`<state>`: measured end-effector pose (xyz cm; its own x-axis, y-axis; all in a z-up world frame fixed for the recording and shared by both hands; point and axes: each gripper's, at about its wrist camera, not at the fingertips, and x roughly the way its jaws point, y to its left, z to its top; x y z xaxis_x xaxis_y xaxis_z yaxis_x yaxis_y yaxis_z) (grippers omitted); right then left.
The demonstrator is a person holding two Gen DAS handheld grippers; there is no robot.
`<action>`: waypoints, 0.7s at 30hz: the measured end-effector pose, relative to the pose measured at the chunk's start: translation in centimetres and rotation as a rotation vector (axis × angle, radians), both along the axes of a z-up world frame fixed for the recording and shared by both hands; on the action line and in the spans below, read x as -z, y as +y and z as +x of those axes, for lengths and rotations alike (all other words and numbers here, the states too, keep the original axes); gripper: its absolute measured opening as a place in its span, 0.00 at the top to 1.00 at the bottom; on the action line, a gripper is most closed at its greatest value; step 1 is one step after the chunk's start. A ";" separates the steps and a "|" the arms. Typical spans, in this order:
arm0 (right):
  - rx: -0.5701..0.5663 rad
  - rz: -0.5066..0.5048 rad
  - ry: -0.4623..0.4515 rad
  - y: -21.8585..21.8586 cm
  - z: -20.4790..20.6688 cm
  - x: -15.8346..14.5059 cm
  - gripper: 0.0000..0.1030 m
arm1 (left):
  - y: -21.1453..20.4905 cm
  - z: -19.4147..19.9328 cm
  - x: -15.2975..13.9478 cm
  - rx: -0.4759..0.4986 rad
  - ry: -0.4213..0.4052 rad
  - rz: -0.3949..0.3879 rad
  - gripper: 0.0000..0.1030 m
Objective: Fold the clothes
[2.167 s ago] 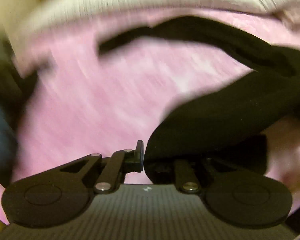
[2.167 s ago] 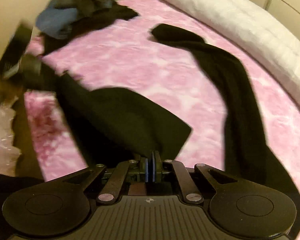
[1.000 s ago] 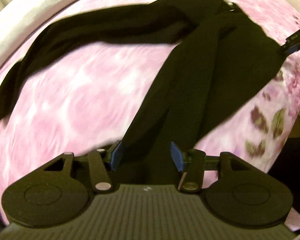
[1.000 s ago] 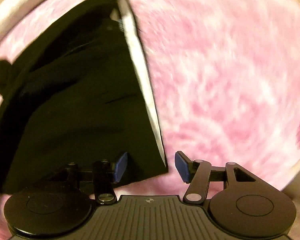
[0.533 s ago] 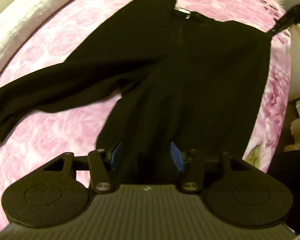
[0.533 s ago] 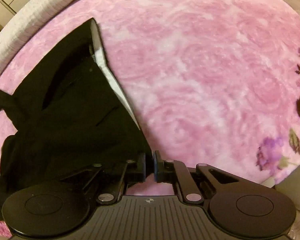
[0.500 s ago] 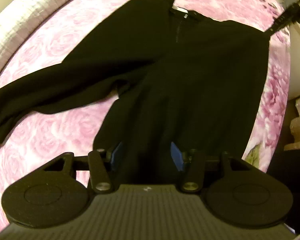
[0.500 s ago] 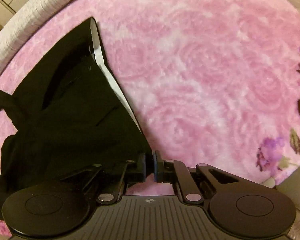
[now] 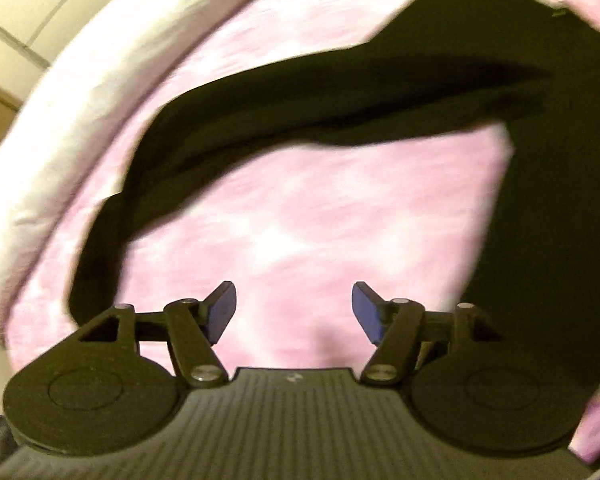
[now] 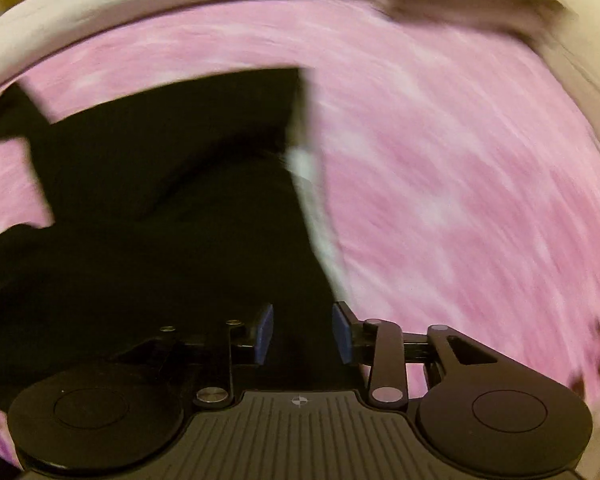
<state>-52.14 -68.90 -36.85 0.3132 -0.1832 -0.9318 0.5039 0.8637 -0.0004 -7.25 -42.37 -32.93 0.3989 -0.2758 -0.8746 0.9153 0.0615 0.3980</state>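
Both views blurred, angled steeply down at a bed.

Left gripper (image 9: 293, 312): tilted down over the pink blanket (image 9: 320, 216), blue pads (image 9: 223, 308) set wide and opening, only bare blanket between them — nothing held. Black trousers (image 9: 552, 208) to the right and far side of it: main body filling the right edge of the left view, one leg (image 9: 300, 104) stretching out to the left across the blanket, then bending near at its end, just left of the gripper's left finger. No contact seen between that finger and the leg's end — too blurred to say for sure. White quilt (image 9: 60, 128) rolled along the far left edge of the blanket, pale wall panels (image 9: 32, 4) beyond it.

Right gripper (image 10: 303, 338): also pointed steeply down, over the near right corner of the trousers (image 10: 160, 208). Pads (image 10: 343, 338) at a narrow-to-middle gap and opening; black cloth seen in the gap, though not pressed by either pad — below the gripper rather than gripped. Pale waistband lining (image 10: 312, 200) running as a light strip along the cloth's right edge, from the far corner down to just above the right finger. Pink blanket (image 10: 460, 184) bare to the right of that strip; white quilt (image 10: 140, 4) curving along the far edge.

Flat on the blanket, spread, not folded.
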 end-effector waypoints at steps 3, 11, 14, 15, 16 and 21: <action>-0.091 -0.009 -0.035 3.2 4.7 -0.5 0.60 | 1.1 6.8 1.4 -0.012 -0.078 0.008 0.41; -0.189 0.016 -0.019 13.0 15.8 2.3 0.59 | 3.3 21.3 8.0 0.208 -0.311 0.156 0.51; -0.214 0.018 0.000 15.8 19.4 4.3 0.59 | 4.5 23.3 11.2 0.395 -0.388 0.243 0.55; -0.220 0.018 0.002 16.6 20.4 4.6 0.59 | 4.9 23.9 12.1 0.454 -0.417 0.259 0.55; -0.227 0.018 0.004 17.4 21.3 5.0 0.59 | 5.3 24.5 12.9 0.513 -0.445 0.275 0.55; -0.234 0.002 0.015 19.9 23.9 5.8 0.59 | 5.6 27.6 13.3 0.559 -0.479 0.318 0.94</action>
<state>-28.26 -49.01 -42.62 0.3332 -0.1051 -0.9370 0.2894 0.9572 -0.0044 20.33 -36.75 -46.22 0.6274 -0.3119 -0.7135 0.5024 -0.5380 0.6769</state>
